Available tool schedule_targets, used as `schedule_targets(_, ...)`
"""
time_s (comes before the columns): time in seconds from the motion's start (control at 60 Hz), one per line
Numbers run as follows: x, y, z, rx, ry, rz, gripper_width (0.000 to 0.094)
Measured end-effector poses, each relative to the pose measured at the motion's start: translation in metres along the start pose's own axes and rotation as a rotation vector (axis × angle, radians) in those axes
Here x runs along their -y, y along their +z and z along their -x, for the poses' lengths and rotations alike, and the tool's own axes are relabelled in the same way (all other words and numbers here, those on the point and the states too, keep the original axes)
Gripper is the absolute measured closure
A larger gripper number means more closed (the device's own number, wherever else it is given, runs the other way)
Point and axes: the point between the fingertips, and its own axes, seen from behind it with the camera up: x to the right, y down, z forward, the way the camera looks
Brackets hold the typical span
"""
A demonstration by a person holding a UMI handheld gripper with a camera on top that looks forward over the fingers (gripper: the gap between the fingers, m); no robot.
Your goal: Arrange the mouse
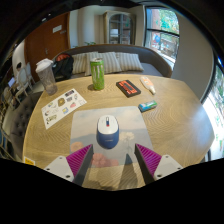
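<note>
A blue and white computer mouse [107, 130] lies on a pale grey mouse mat [122, 120] on the round wooden table [180, 110]. My gripper [114, 157] is open, with its two pink pads [80, 157] spread wide. The mouse sits just ahead of the fingertips, in line with the gap between them. Nothing is held.
Beyond the mouse stand a green can [97, 72] and a clear lidded jar [46, 75]. A printed sheet [62, 106], a red and black box [128, 87], a small teal object [147, 105] and a white item [148, 84] lie on the table. A sofa with cushions stands behind.
</note>
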Motion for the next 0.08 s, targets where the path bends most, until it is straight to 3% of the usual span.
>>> schedule_targets(0.083, -0.032, -0.03, -0.015, -0.012, -0.007, 0.044, 0.0088)
